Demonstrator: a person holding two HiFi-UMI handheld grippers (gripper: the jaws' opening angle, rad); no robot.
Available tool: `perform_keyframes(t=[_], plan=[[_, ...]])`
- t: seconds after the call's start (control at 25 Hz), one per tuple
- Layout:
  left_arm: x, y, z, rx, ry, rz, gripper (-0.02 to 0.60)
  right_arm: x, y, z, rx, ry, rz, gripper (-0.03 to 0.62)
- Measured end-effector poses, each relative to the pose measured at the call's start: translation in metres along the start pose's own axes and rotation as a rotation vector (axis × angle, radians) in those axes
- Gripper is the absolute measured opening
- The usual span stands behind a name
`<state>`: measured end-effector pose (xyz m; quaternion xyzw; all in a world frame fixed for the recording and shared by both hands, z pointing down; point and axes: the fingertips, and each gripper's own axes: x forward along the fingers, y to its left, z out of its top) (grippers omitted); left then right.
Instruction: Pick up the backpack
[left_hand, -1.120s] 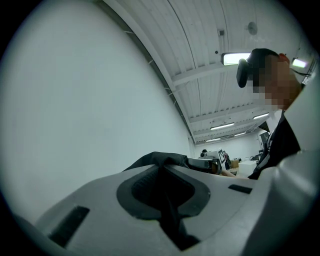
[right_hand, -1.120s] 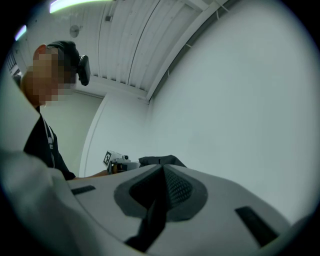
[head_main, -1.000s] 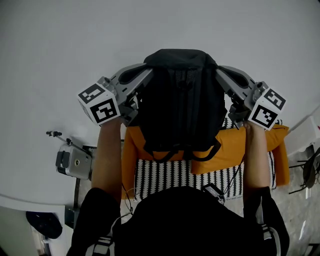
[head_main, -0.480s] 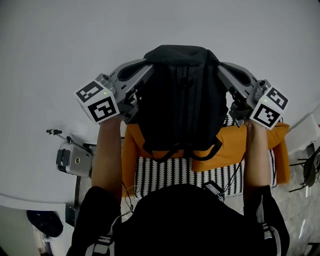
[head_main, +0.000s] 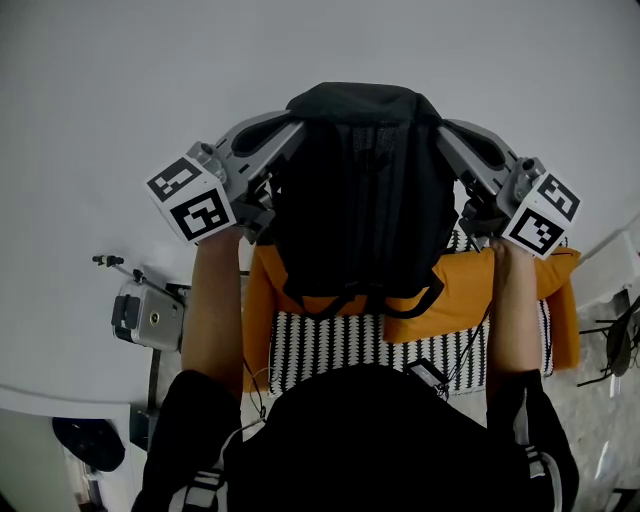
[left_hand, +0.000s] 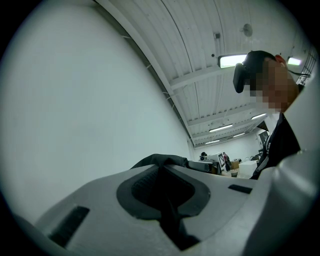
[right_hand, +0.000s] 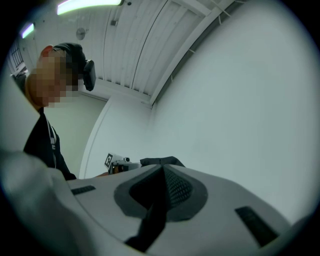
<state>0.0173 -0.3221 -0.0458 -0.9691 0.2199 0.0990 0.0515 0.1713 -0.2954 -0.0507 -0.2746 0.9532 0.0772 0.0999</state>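
The black backpack (head_main: 360, 190) hangs between my two grippers, over the white table's near edge, with its back panel facing the head camera. My left gripper (head_main: 292, 132) is shut on a black strap at the backpack's upper left. My right gripper (head_main: 441, 133) is shut on a strap at its upper right. In the left gripper view the closed jaws (left_hand: 162, 187) pinch a dark strap (left_hand: 171, 227), and a fold of the backpack (left_hand: 156, 160) shows beyond them. The right gripper view shows the same: my right gripper (right_hand: 161, 186), strap (right_hand: 149, 225) and backpack (right_hand: 161, 161).
The white round table (head_main: 120, 100) fills the far side. Below the backpack lie an orange cloth (head_main: 470, 300) and a black-and-white striped fabric (head_main: 330, 350). A small grey camera device (head_main: 148, 322) sits at the left by the table edge. The person's dark torso fills the bottom.
The backpack and both grippers have shifted slightly up the picture, away from the person. Both grips are unchanged.
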Motion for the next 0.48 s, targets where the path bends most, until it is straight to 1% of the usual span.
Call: perform_keyframes(t=[0.32,0.48], plan=[[0.0039,0.0013,0.0012,0.007,-0.001,0.0,0.034,0.0001,-0.0042,0.0023,-0.005,-0.005,0.008,0.034],[-0.0014,0.0003,0.0029,0.011,-0.003,0.0,0.034,0.002,0.0014,0.0024,-0.011,-0.004,0.012,0.034]])
